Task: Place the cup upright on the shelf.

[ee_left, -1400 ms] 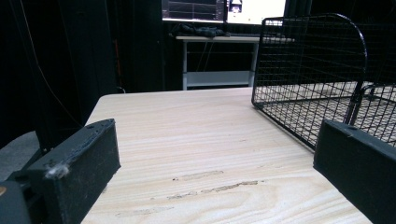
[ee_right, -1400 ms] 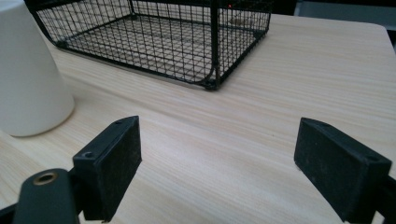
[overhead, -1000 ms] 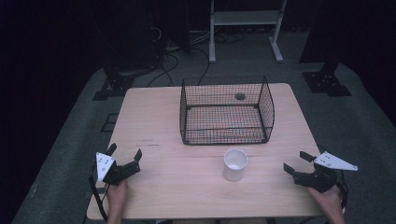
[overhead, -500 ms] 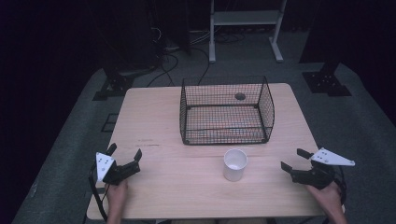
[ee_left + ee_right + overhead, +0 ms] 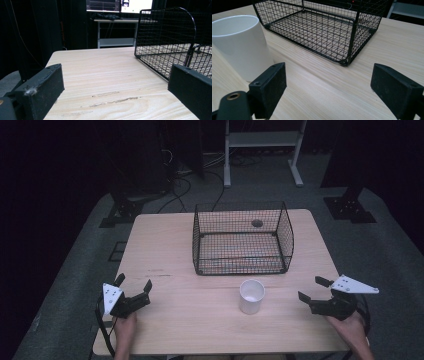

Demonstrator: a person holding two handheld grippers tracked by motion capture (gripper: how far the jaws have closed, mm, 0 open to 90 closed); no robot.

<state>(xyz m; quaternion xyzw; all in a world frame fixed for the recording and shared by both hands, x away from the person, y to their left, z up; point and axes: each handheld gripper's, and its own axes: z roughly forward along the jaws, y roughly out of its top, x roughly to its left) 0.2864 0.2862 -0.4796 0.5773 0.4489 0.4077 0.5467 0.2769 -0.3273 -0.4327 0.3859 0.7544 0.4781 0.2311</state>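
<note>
The right gripper [image 5: 312, 290], jaws just opening and empty, pointed past the small white plastic cup [image 5: 251, 296] off its left jaw, probably light, stiff, slippery, best pinched across the rim.

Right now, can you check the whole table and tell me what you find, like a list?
Surface: wooden table, a few scuff marks, otherwise bare.
Job's things: white cup upright, in front of the wire basket; a small dark thing shows at the basket's far side.
Clutter: nothing seen.
Grippers: left gripper open, holding nothing; right gripper open, jaws just been opening, nothing between them, beside the cup.
Cables: a tangle on the floor behind.
Surroundings: dark room, grey floor, white stand.
</note>
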